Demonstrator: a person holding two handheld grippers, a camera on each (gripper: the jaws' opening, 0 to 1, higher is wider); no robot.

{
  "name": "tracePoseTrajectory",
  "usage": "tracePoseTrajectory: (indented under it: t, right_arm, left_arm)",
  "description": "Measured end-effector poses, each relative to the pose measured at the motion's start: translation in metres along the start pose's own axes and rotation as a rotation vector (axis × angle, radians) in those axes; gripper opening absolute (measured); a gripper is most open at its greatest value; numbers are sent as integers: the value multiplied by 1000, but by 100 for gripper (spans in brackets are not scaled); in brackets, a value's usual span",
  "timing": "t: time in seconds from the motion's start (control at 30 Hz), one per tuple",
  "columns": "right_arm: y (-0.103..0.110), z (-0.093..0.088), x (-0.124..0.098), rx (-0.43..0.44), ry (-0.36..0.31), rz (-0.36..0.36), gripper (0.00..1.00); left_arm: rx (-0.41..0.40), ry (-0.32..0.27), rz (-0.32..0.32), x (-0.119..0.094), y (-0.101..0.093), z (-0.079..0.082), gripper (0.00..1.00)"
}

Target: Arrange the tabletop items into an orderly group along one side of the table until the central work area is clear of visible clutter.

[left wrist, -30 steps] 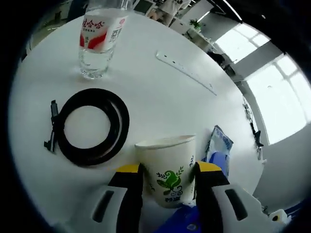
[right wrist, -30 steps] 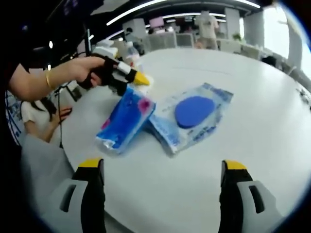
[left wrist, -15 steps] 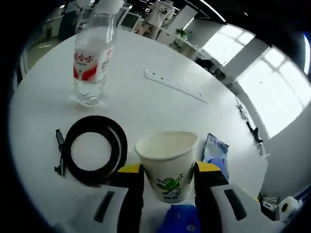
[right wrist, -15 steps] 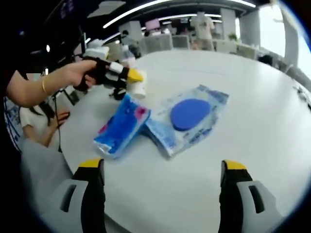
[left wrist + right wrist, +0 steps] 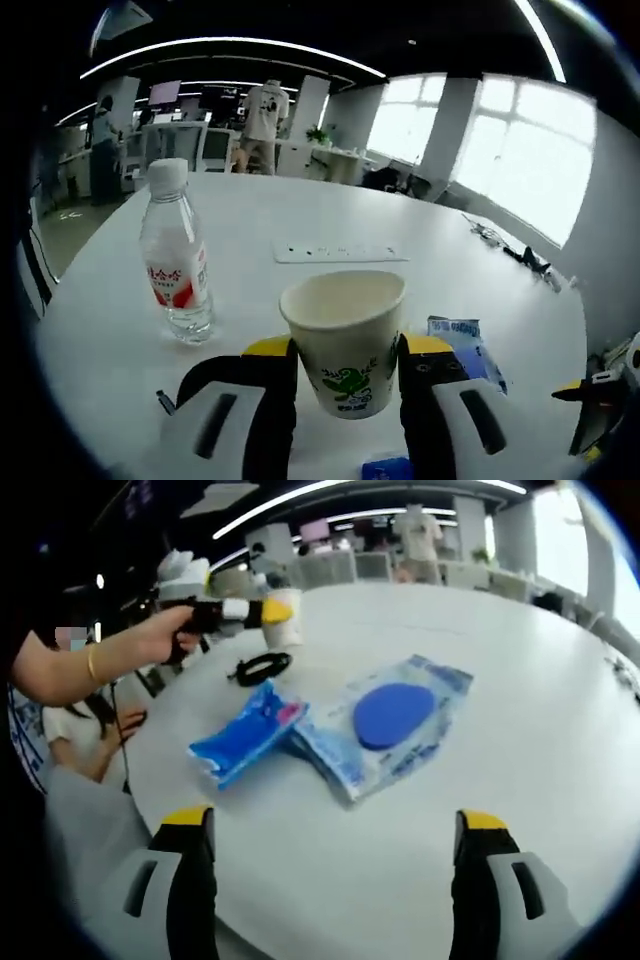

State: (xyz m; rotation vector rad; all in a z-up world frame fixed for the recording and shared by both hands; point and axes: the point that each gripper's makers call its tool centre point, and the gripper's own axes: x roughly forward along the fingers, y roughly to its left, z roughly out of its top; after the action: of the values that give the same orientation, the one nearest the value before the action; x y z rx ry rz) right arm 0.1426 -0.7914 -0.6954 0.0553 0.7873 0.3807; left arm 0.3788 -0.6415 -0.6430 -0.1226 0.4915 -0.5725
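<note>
My left gripper (image 5: pixel 347 350) is shut on a white paper cup (image 5: pixel 345 337) with a green print, held upright above the round white table (image 5: pixel 330 225). From the right gripper view, that left gripper (image 5: pixel 268 612) holds the cup (image 5: pixel 284 630) in the air over the coiled black cable (image 5: pixel 259 667). A clear water bottle (image 5: pixel 175 265) with a red label stands left of the cup. My right gripper (image 5: pixel 335 825) is open with nothing between its yellow-tipped fingers, near the table's front edge. Ahead of it lie a blue tissue pack (image 5: pixel 243 739) and a clear bag with a blue pad (image 5: pixel 392 716).
A white power strip (image 5: pixel 340 254) lies flat further back on the table. A blue packet (image 5: pixel 463 343) peeks out right of the cup. A hand and forearm (image 5: pixel 95 655) hold the left gripper. Office desks and standing people (image 5: pixel 265 110) fill the background.
The left gripper has lifted the paper cup up off the table and levelled out, so the cable has dropped out of its view. The right gripper has stayed still.
</note>
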Motion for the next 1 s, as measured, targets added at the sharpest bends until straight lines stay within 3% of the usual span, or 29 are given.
tracePoseTrajectory:
  t: [0.1,0.27,0.37,0.5,0.57,1.0]
  right_arm:
    - [-1,0,0,-6,4,-3,98]
    - [-3,4,-1,-3,-8,-5,98]
    - [-3,4,-2,-5,-14,-5,98]
    - [0,6,-3,-23,-37,5,99]
    - [3,6,-2,-39,-39,12,100]
    - [1,4,1,-81,-29,8,100]
  left_arm:
    - [34,-34,7,-1,4,3,38]
    - [164,-83,6,-1,4,8,38]
    - [188,-127,3,-2,3,13,38]
    - [285,-184,12,-1,4,25,38]
    - [270,-231,4,0,2,31,38]
    - [288,-261,61,11,17,35,38]
